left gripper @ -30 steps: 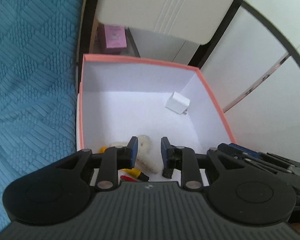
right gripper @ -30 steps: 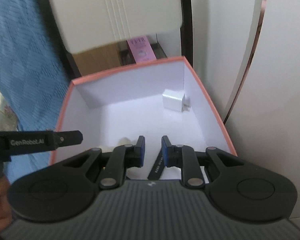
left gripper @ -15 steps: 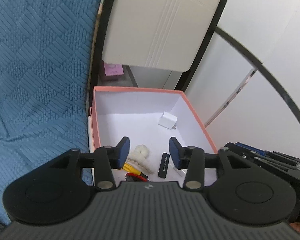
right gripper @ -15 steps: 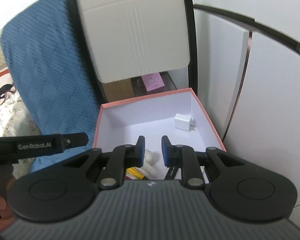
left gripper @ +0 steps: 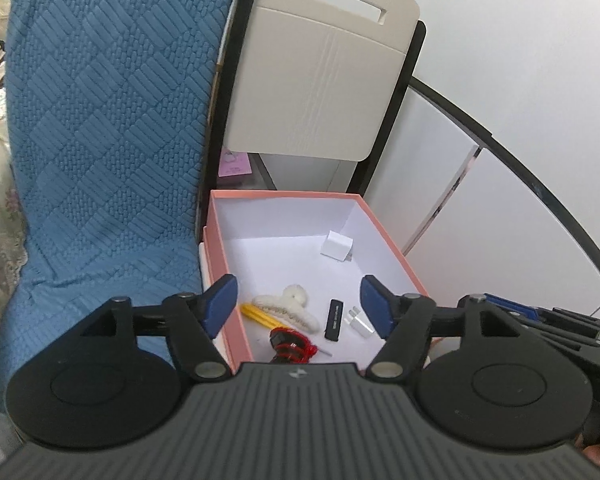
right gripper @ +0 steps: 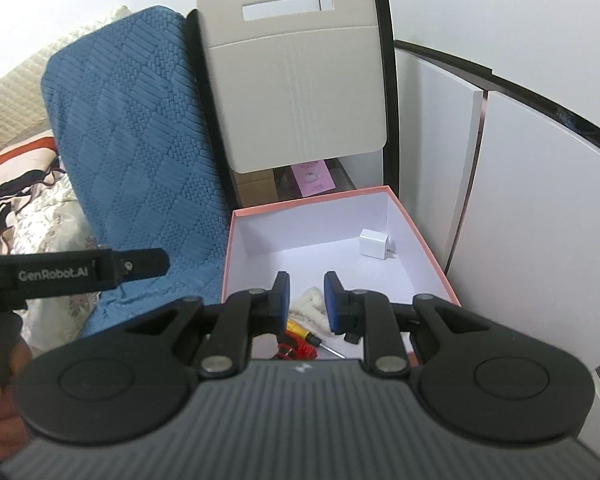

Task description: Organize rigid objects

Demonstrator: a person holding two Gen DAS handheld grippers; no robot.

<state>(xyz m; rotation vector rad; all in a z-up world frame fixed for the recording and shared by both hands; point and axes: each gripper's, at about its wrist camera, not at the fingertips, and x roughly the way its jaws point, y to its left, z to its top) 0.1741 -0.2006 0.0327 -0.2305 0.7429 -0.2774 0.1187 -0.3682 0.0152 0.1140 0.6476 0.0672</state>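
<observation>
Pink box (left gripper: 388,240), holding charger (left gripper: 337,245), hair claw (left gripper: 286,306) (cream), USB stick (left gripper: 333,319); left gripper (left gripper: 298,306) fingers spread, right gripper (right gripper: 307,300) fingers narrowly apart, empty.

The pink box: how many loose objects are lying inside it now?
6. White charger near the far right corner; fluffy white hair claw, yellow tool, red-black item, black stick and small silver piece at the near end of the box. The left gripper may hide more.
</observation>
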